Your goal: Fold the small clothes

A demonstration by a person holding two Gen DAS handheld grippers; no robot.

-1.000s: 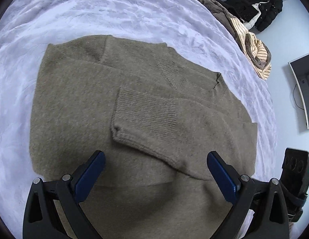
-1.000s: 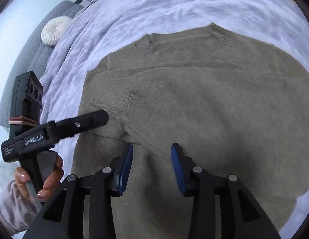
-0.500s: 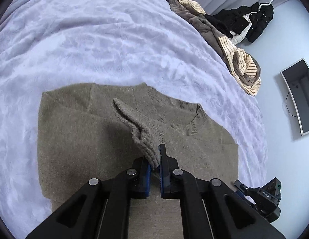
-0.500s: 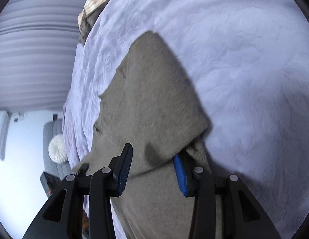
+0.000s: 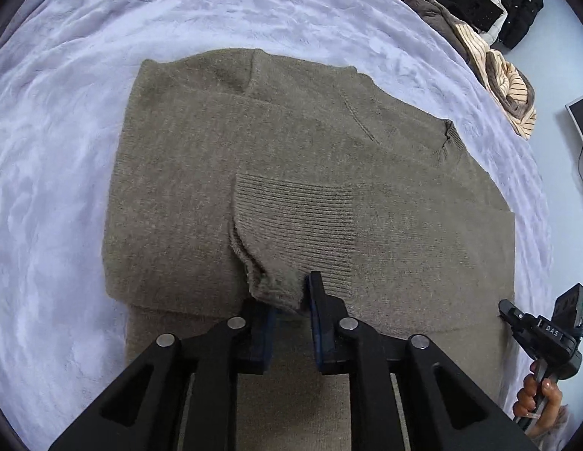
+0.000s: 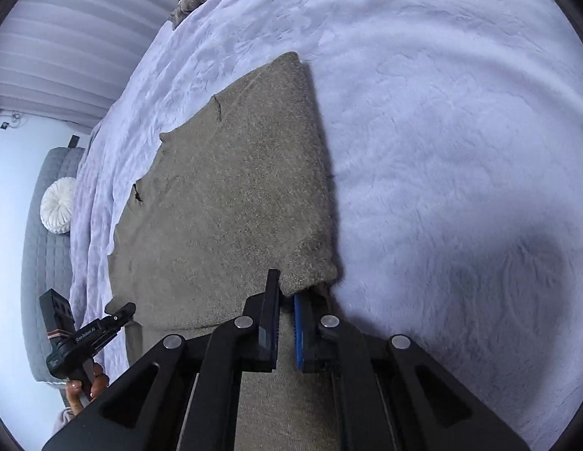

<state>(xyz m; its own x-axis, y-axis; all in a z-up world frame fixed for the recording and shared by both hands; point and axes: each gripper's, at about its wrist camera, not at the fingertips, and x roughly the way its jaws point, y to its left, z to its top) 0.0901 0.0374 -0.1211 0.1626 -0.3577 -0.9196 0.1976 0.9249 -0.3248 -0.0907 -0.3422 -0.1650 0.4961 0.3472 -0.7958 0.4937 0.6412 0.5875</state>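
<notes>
An olive-brown knit sweater (image 5: 186, 188) lies flat on a lavender blanket (image 5: 47, 150), with one sleeve folded across its body. The sleeve's ribbed cuff (image 5: 291, 225) rests on the sweater. The cuff's end lies between the fingers of my left gripper (image 5: 287, 293), whose jaws are opening and no longer pinch it. The right wrist view shows my right gripper (image 6: 287, 285) shut on the sweater's (image 6: 223, 195) folded side edge near its lower corner. Each gripper also shows in the other's view: the right gripper (image 5: 509, 308) and the left gripper (image 6: 118, 312), each in a person's hand.
A pile of striped and brown clothes (image 5: 491, 56) and a black jacket (image 5: 513, 7) lie past the bed's far right corner. A monitor (image 5: 581, 120) stands against the wall. A grey couch with a round white cushion (image 6: 58, 205) sits to the left. Bare blanket (image 6: 460, 150) stretches to the right of the sweater.
My left gripper closed on the cuff, lifted it, then set it down on the sweater and parted its jaws. My right gripper swung to the sweater's side edge and closed on it.
</notes>
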